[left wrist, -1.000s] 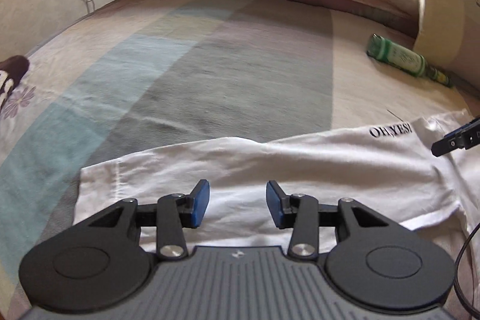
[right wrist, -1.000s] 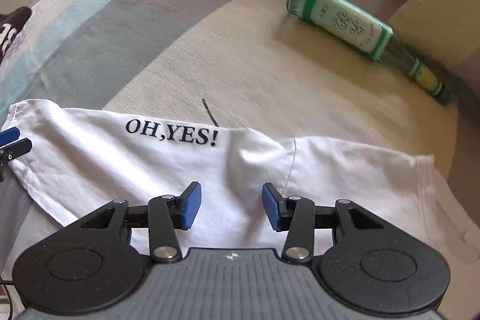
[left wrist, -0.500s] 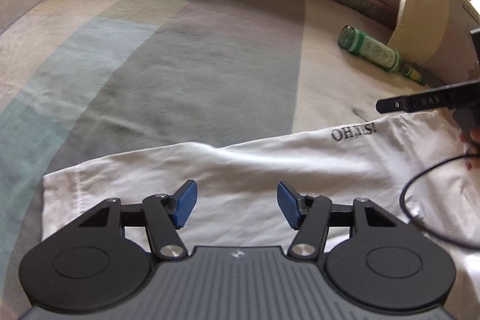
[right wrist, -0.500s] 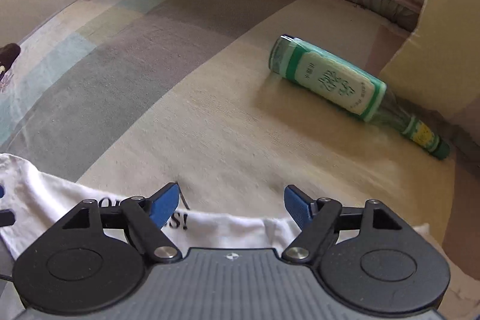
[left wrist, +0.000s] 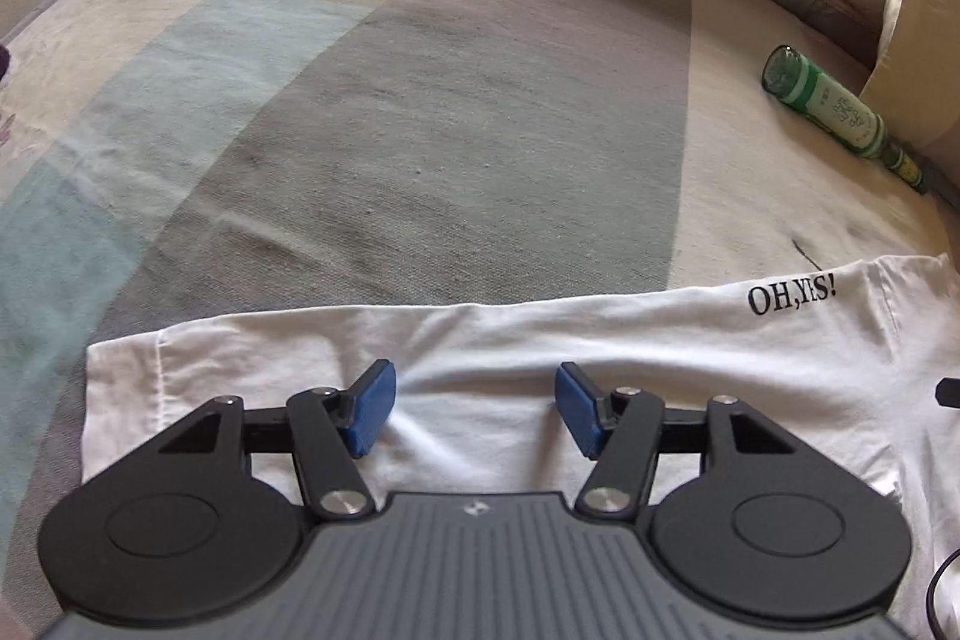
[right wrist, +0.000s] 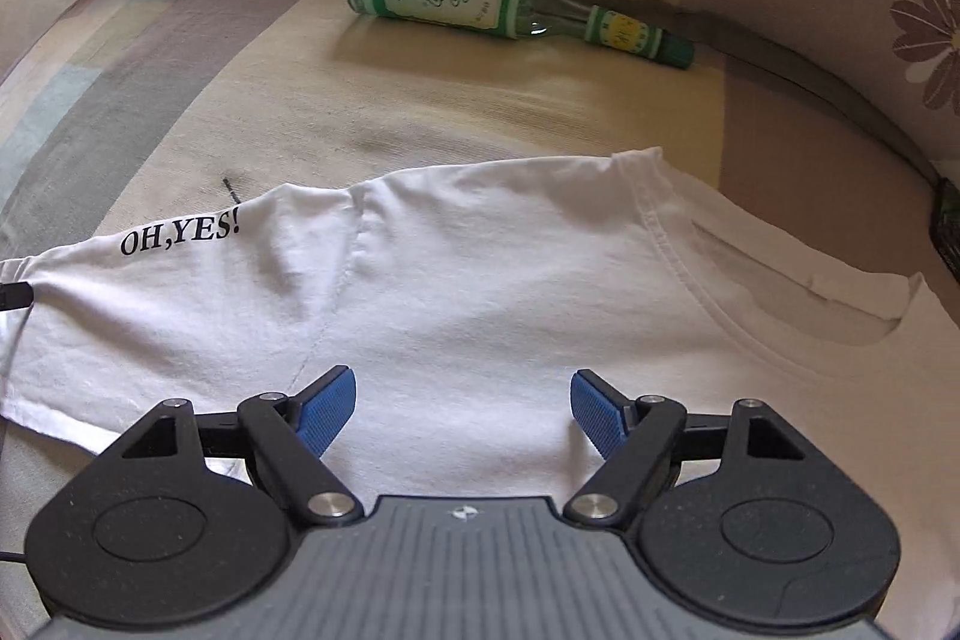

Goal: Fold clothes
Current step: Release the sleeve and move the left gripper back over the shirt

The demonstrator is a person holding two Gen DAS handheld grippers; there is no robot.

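Both your left gripper and right gripper hold nothing, jaws apart over the shirt, so closing low risks pinching the bed sheet beneath.

We see a bed covered by a sheet in broad grey, pale blue and cream stripes. On it lie a white T-shirt printed "OH,YES!", spread flat, and a green glass bottle on its side beyond it, near a pillow.
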